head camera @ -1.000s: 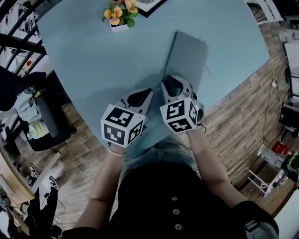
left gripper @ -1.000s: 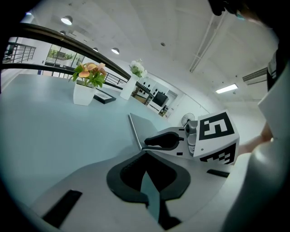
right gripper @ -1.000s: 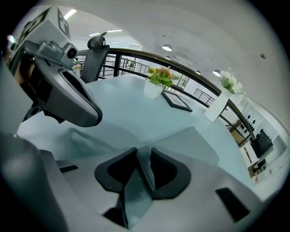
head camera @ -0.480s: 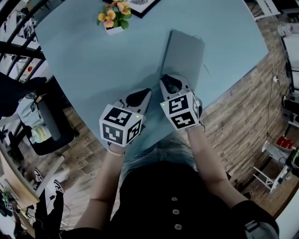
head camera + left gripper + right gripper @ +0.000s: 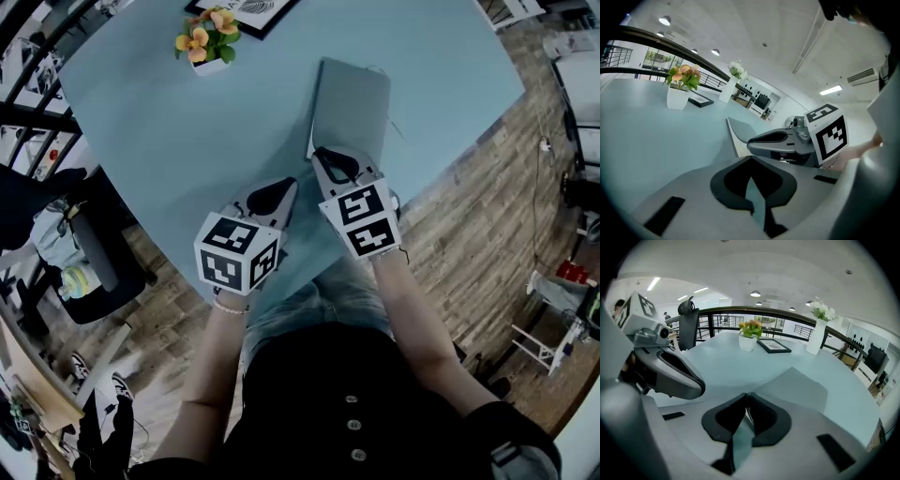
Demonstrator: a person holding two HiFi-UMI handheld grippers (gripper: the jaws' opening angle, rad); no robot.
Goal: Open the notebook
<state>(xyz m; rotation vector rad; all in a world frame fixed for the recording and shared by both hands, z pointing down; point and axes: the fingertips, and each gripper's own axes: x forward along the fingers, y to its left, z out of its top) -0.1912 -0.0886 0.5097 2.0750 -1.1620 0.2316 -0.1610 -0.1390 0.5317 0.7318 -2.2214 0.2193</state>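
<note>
Pads (image 5: 726,183) pressed together on nothing, the left gripper (image 5: 281,187) waits over the near edge of the tabletop (image 5: 187,122). Just beside it, the right gripper (image 5: 326,157) has just been closing its jaws and now looks to be pinching the near edge of the grey notebook (image 5: 354,98), which lies flat toward the right edge, cover not yet lifted. Lifting should come next, I'd say.

A pale blue bench (image 5: 169,122) stands on a wood-plank floor (image 5: 469,206), bounded on the far side by a black railing (image 5: 787,315), with a black office chair (image 5: 688,324) beyond it and a white ceiling (image 5: 740,37) carrying round recessed lights (image 5: 755,293), one strip light (image 5: 833,89) and a slatted vent (image 5: 862,75).
</note>
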